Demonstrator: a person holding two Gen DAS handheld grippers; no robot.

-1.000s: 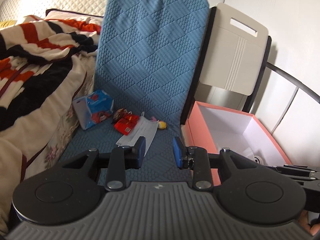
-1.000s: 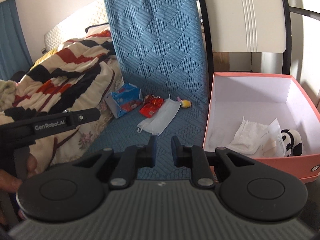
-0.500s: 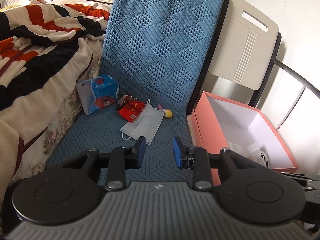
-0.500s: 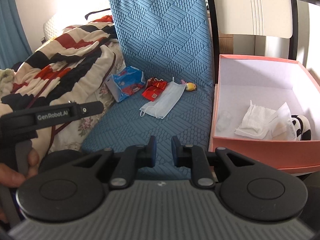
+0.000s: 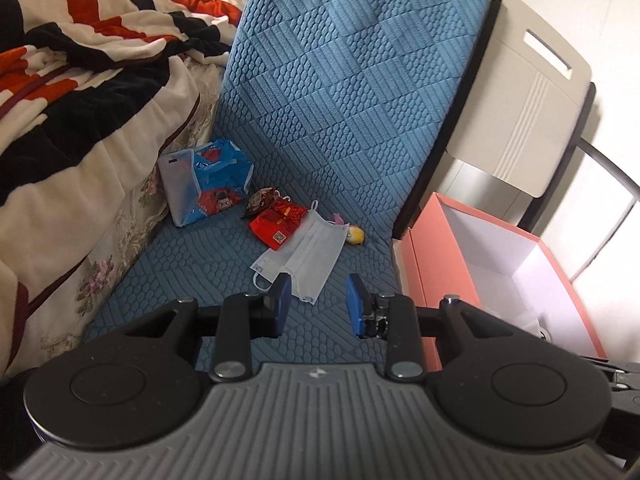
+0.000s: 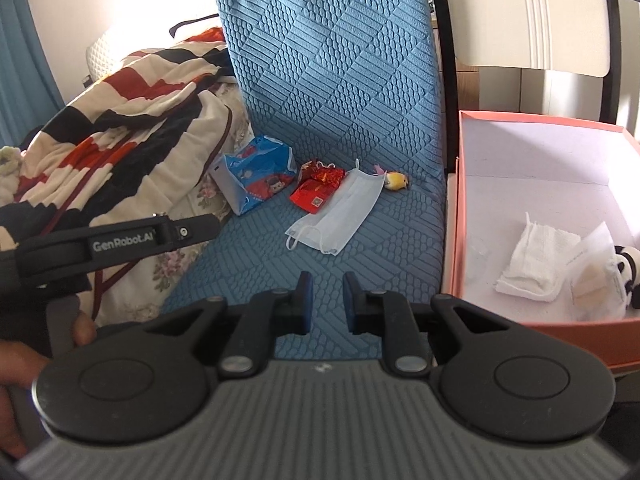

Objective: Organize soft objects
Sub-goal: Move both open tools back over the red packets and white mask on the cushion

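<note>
A pale blue face mask (image 5: 308,254) (image 6: 340,216) lies on the blue quilted chair seat (image 5: 224,276). Behind it lie a red packet (image 5: 278,222) (image 6: 316,192), a blue tissue pack (image 5: 204,184) (image 6: 254,178) and a small yellow plush toy (image 5: 355,235) (image 6: 396,181). A pink box (image 5: 430,264) (image 6: 452,240) stands to the right and holds a white cloth (image 6: 536,256) and a panda plush (image 6: 624,268). My left gripper (image 5: 318,298) is open and empty, just in front of the mask. My right gripper (image 6: 326,296) is open with a narrow gap, empty, above the seat's front.
A striped red, black and cream blanket (image 5: 80,80) (image 6: 132,112) hangs over the bed on the left. The chair's blue backrest (image 5: 352,80) rises behind the items. A white chair back (image 5: 528,116) stands behind the box. The left gripper's handle (image 6: 116,240) shows in the right wrist view.
Both grippers have moved forward toward the items on the seat, and the left one now sits close to the mask. The left jaws have opened a little wider.
</note>
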